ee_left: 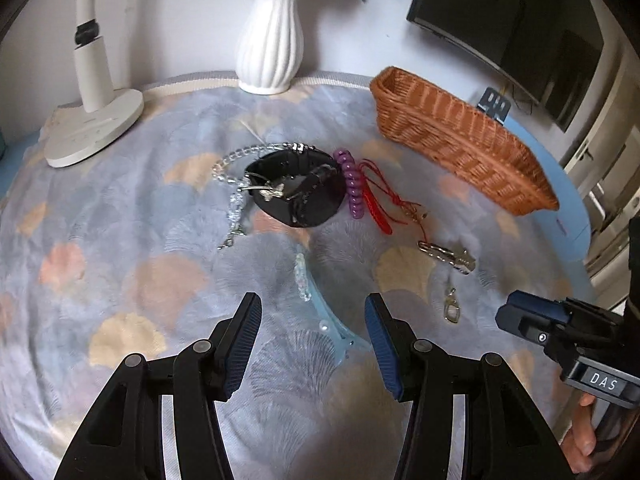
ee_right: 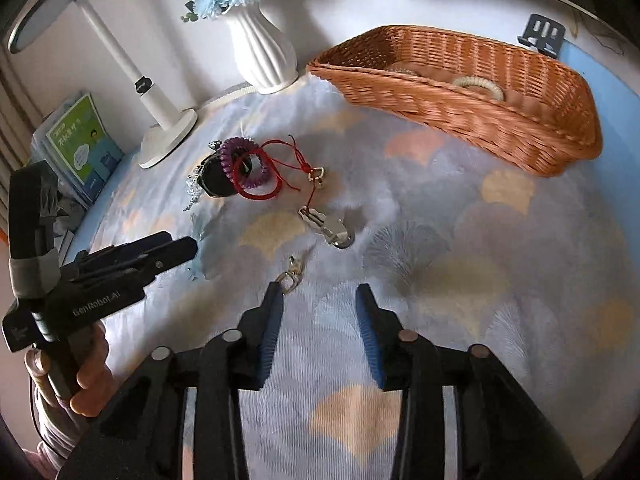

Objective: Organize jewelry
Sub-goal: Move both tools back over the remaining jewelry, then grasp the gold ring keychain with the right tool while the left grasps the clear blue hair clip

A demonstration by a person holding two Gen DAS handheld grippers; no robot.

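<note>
Jewelry lies on a shell-patterned cloth: a black watch, a clear bead chain, a purple coil band, a red cord bracelet, a silver clip and a small clasp. A pale blue hair clip lies just ahead of my open, empty left gripper. My right gripper is open and empty, with the clasp at its left fingertip. A wicker basket at the back right holds a cream bracelet.
A white vase with blue flowers and a white desk lamp stand at the back. A monitor hangs at the back right. Booklets lie at the table's left edge.
</note>
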